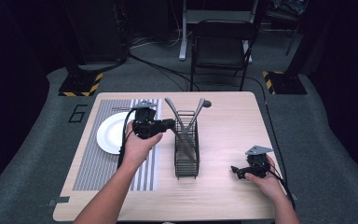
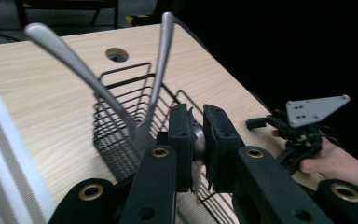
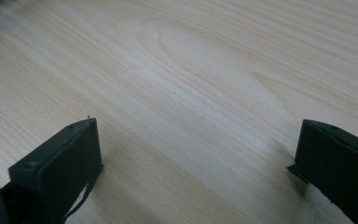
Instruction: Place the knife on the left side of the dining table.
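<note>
Dark studio floor with cables and a folding chair (image 1: pixel 221 44) is seen behind a pale wooden table (image 1: pixel 228 130). High view: a black wire caddy (image 1: pixel 186 147) stands mid-table, two utensil handles crossed above it; a white plate (image 1: pixel 109 133) lies on a striped mat (image 1: pixel 93 161) to its left. The left gripper (image 1: pixel 168 124) is held at the caddy's rim, presumably to set a utensil in or lift one out. The right gripper (image 1: pixel 237 171) is parked low near the right edge, apparently idle.

Left gripper view: the jaws are closed on a metal utensil (image 2: pixel 196 142) over the caddy (image 2: pixel 121 135); which piece is held cannot be told.

Right gripper view: the jaws are spread wide over bare table (image 3: pixel 191 93), nothing held.
</note>
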`<state>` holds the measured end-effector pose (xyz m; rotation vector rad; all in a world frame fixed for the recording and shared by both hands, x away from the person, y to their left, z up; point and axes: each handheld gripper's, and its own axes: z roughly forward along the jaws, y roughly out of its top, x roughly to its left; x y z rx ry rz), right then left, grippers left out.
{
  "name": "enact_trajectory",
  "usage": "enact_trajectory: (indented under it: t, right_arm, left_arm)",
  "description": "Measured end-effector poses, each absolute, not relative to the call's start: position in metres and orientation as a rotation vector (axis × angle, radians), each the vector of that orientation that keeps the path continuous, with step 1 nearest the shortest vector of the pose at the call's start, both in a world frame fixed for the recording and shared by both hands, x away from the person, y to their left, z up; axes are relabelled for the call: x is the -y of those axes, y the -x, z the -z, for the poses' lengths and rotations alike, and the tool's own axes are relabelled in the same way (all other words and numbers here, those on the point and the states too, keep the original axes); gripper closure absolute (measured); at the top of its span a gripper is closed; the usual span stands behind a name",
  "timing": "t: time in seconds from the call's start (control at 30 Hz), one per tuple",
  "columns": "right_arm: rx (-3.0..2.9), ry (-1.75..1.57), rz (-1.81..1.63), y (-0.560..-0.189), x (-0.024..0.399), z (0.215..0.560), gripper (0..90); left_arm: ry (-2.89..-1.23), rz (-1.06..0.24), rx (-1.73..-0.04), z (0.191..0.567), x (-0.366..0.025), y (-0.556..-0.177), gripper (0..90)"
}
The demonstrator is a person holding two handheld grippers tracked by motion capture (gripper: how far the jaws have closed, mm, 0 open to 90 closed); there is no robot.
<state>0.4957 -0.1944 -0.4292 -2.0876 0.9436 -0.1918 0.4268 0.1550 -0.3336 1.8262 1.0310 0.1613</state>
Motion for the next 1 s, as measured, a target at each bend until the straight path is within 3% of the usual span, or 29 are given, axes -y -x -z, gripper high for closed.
enact_trajectory:
  t: [1.0]
  right_arm:
    - [-0.944,2.087,0.192,-0.496,0.194,0.429,0.0]
  left_arm:
    - [-1.883,-0.213,-0.970,0.300,-0.140,-0.413,83.1]
